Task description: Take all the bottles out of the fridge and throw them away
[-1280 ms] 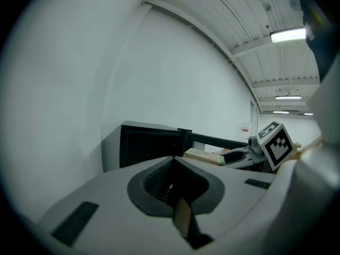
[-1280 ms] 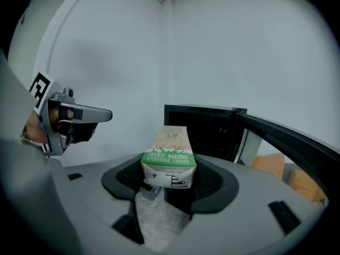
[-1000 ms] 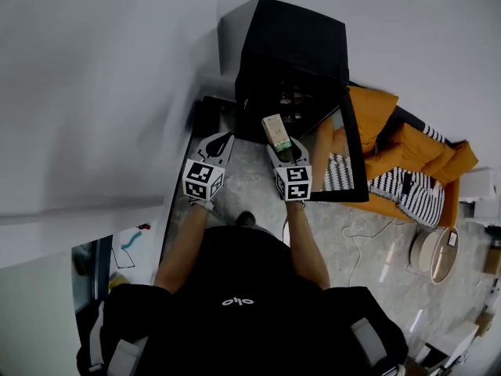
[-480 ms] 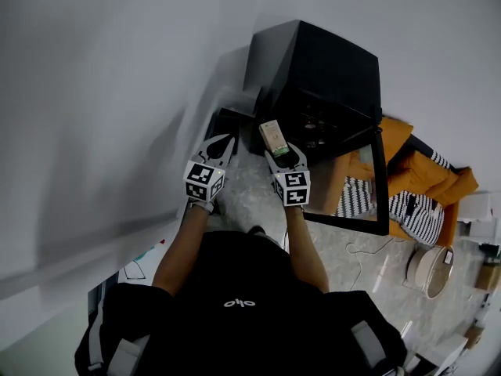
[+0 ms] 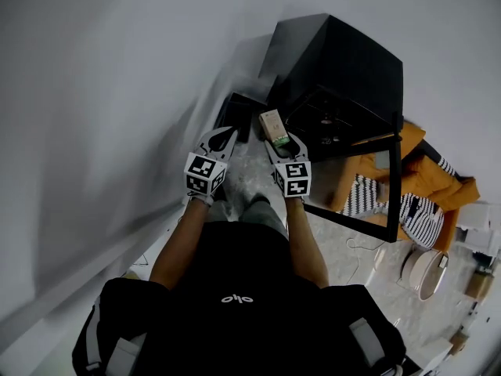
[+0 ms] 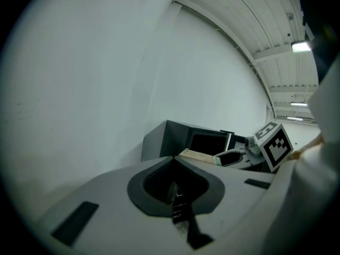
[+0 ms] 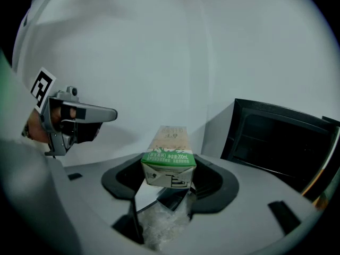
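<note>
Head view: your right gripper [image 5: 282, 142] clamps a milk carton [image 5: 273, 123] at centre frame, just left of the open black fridge [image 5: 344, 61]. Your left gripper [image 5: 221, 138] is closed and empty beside the white wall [image 5: 109, 100] at left.

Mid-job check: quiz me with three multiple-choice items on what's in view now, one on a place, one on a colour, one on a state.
1. Where is the drink carton?
A) in the left claw
B) in the right claw
C) lying loose, in neither

2. What colour is the band round the carton's near end?
A) red
B) blue
C) green

3. How does the left claw stand?
A) shut, empty
B) wide open
C) shut on a carton

Answers:
1 B, the right gripper view shows the carton gripped between that claw's jaws.
2 C, the band above the carton's white end is green.
3 A, the left gripper view shows its jaws meeting with nothing between them.
</note>
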The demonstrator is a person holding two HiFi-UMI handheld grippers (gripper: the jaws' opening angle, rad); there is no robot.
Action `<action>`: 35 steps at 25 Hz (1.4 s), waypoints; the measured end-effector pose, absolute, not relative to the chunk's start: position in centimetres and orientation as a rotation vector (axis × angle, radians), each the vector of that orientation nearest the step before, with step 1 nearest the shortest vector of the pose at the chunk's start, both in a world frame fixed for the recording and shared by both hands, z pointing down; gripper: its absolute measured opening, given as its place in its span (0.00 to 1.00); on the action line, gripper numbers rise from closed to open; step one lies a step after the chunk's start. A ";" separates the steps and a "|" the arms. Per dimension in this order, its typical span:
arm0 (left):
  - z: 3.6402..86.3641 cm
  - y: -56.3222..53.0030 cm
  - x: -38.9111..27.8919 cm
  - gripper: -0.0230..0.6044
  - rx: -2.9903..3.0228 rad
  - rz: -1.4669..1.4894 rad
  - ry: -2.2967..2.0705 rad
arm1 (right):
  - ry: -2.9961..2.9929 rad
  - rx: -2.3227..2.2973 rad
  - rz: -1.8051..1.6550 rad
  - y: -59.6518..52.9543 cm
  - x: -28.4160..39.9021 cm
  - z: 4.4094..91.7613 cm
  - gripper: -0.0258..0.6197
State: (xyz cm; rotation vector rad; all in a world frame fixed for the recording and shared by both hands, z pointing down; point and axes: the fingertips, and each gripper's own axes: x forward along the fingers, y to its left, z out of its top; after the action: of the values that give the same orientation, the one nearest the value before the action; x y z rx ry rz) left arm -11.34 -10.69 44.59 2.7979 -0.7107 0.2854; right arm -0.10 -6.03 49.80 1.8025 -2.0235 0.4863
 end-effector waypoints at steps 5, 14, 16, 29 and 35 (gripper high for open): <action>45.8 -11.3 -11.4 0.05 2.749 0.308 -0.792 | -2.053 1.740 0.506 -6.8 0.6 50.5 0.45; 48.8 -11.7 -10.4 0.05 2.677 0.331 -0.884 | -2.112 1.572 0.526 -8.9 2.0 53.4 0.45; 50.3 -12.0 -10.4 0.05 2.667 0.342 -0.893 | -2.117 1.531 0.533 -9.8 2.0 55.3 0.45; 71.0 -15.1 -6.7 0.05 2.620 0.428 -0.809 | -2.149 1.452 0.630 -15.8 2.4 79.4 0.45; 80.8 -15.7 -6.1 0.05 2.551 0.484 -0.796 | -2.127 1.485 0.745 -13.4 2.0 89.7 0.45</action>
State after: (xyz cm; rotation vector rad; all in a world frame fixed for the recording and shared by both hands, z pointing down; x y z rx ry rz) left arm -6.14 -15.65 80.79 2.5509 -0.7962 0.4840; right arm 1.97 -13.37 89.67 1.4849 -2.1270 0.7452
